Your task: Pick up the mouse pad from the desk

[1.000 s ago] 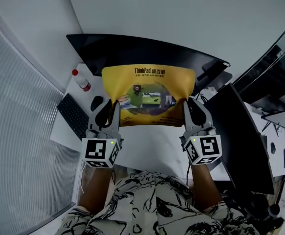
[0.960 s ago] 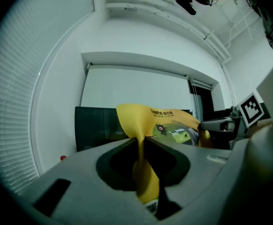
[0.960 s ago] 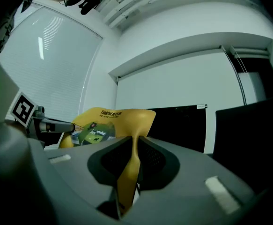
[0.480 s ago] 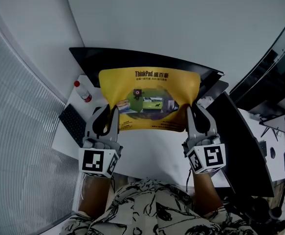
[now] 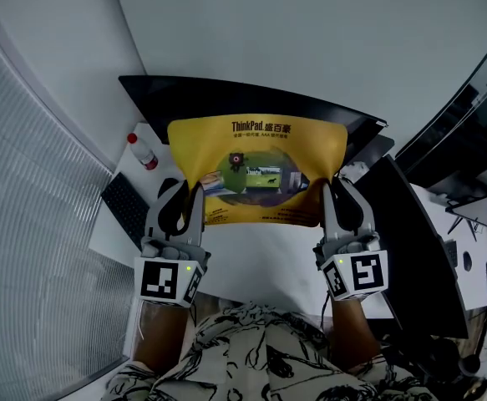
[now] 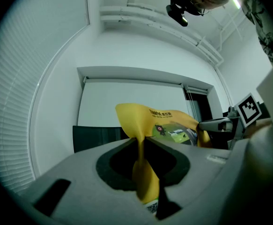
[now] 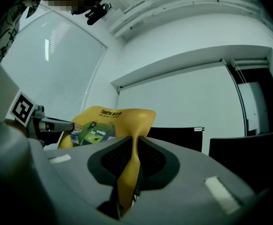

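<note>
Above the white desk [image 5: 264,261], lift evenly with left gripper [image 5: 195,192] and right gripper [image 5: 327,189] pinching the floppy yellow mouse pad [image 5: 256,149].

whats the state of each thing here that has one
mouse pad: lifted clear of the desk, held at both near corners
left gripper: jaws shut on mouse pad
right gripper: jaws shut on mouse pad
bottle: red cap on
monitor: screen dark

Office. White desk [image 5: 260,253] with keyboard [image 5: 126,209] at left, dark monitor [image 5: 218,103] at top. Window blinds [image 5: 34,224] fill left edge.
</note>
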A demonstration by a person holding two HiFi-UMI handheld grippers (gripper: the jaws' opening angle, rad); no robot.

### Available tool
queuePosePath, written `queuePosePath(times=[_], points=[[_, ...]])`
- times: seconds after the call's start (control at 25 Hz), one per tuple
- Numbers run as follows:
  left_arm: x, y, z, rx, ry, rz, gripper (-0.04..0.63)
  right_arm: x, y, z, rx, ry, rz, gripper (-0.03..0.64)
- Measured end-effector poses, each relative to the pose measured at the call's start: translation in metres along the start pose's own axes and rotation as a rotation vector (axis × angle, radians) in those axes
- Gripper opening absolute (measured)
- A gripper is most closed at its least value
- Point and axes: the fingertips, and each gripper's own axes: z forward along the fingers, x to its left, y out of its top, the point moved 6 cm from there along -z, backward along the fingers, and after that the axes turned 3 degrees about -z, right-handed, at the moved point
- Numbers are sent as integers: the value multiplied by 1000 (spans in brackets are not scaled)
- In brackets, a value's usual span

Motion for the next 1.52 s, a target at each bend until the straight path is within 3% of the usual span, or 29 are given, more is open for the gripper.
queuePosePath(times=[1.52], points=[[0, -3, 0, 4, 6, -23, 64, 0, 4, 1, 6, 4, -22, 57]])
